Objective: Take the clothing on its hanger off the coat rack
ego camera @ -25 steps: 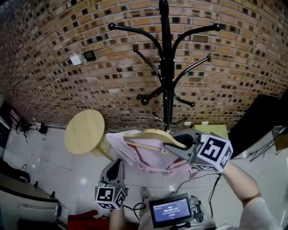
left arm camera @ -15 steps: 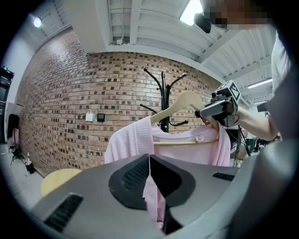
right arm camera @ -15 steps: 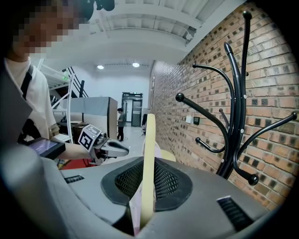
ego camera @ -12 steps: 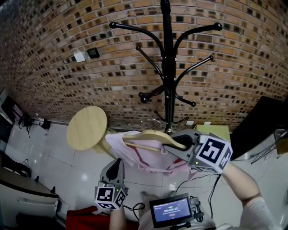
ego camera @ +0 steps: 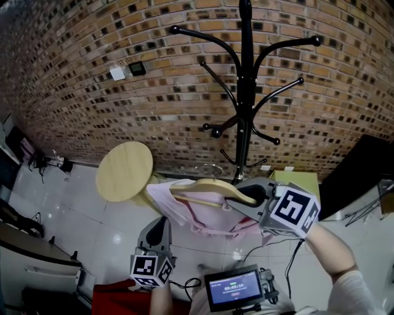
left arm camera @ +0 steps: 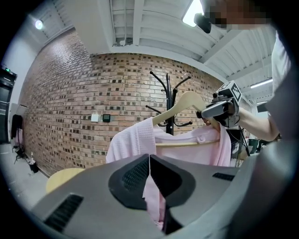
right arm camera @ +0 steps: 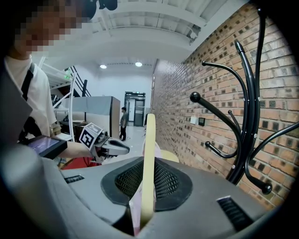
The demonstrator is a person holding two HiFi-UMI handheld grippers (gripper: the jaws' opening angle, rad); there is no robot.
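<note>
Hanger: long axis level, left-right | right gripper: clamped on it | left gripper: pinching pink clothing

This looks like an office or lab workspace. A long exposed red-brown brick wall runs along the far side, carrying a white switch plate and a small black wall panel. The floor is glossy white tile, with dark cables at the far left. Overhead is a white beamed ceiling with a bright panel light. At the left of the right gripper view stands a grey partition and, far down the room, a person before glass doors. A black metal coat rack and a round pale wooden stool stand by the brick.
</note>
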